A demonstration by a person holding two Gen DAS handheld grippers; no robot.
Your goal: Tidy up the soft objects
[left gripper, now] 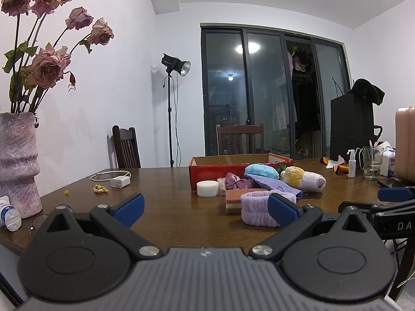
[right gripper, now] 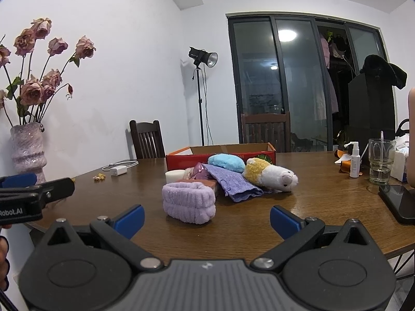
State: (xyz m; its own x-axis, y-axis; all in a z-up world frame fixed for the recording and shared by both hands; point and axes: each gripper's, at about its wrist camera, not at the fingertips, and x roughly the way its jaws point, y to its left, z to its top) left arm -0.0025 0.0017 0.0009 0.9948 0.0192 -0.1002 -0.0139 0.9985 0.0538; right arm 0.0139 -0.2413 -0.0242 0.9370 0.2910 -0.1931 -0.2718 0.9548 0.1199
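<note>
Both grippers, left gripper (left gripper: 206, 208) and right gripper (right gripper: 207, 220), are held with jaws wide (nothing gripped); the headband (right gripper: 188, 202) is best pinched across its thick roll, then carried to the box (right gripper: 220, 155).

Straight ahead of the right gripper (right gripper: 207, 218), whose fingers are spread wide, a lilac terry headband (right gripper: 188, 202) lies nearest. Beyond it: purple cloth (right gripper: 229, 182), blue puff (right gripper: 226, 162), white-and-yellow plush toy (right gripper: 269, 175) (on its side), then the red cardboard box (right gripper: 220, 156).
</note>
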